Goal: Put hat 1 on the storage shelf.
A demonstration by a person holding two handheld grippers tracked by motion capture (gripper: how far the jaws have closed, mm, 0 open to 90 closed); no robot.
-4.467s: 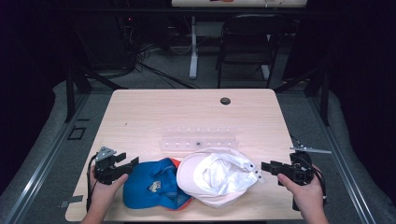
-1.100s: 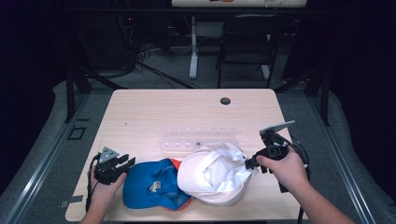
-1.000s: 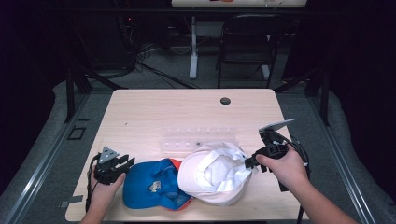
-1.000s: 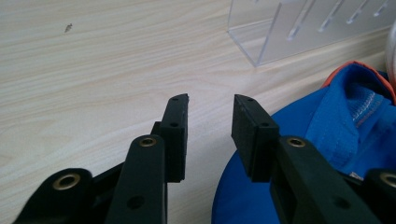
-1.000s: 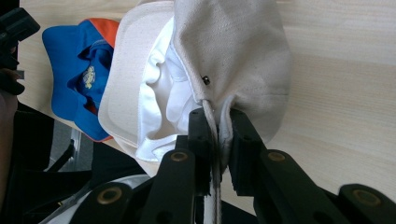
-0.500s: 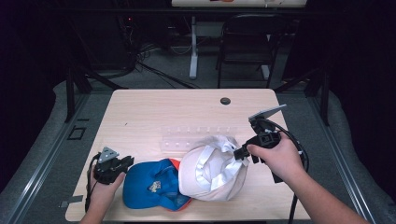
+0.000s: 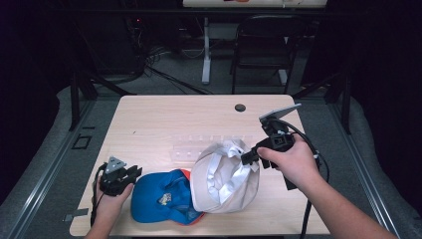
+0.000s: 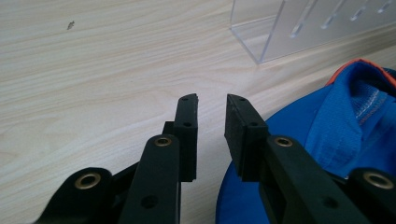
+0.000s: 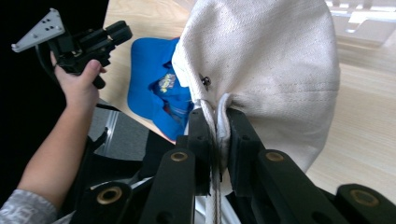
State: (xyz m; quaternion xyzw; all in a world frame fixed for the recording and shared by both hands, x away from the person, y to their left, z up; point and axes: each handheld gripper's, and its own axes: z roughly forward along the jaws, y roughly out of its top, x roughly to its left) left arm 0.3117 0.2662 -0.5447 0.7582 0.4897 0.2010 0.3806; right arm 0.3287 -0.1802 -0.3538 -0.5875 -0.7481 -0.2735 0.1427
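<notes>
A white cap sits at the table's front middle, its right side lifted off the wood. My right gripper is shut on its edge; in the right gripper view the cream fabric is pinched between the jaws of that gripper. A blue cap with an orange rim lies to its left, partly under the white one. My left gripper rests at the blue cap's left edge. In the left gripper view, its jaws stand slightly apart with nothing between them, beside the blue cap.
A clear acrylic rack lies on the table just behind the caps, also seen in the left gripper view. A dark round hole marks the far side. A chair and cables stand on the floor beyond.
My right gripper came in from the table's right edge, shut on the white cap's edge, and lifted it up and to the far right. The left gripper barely moved.
</notes>
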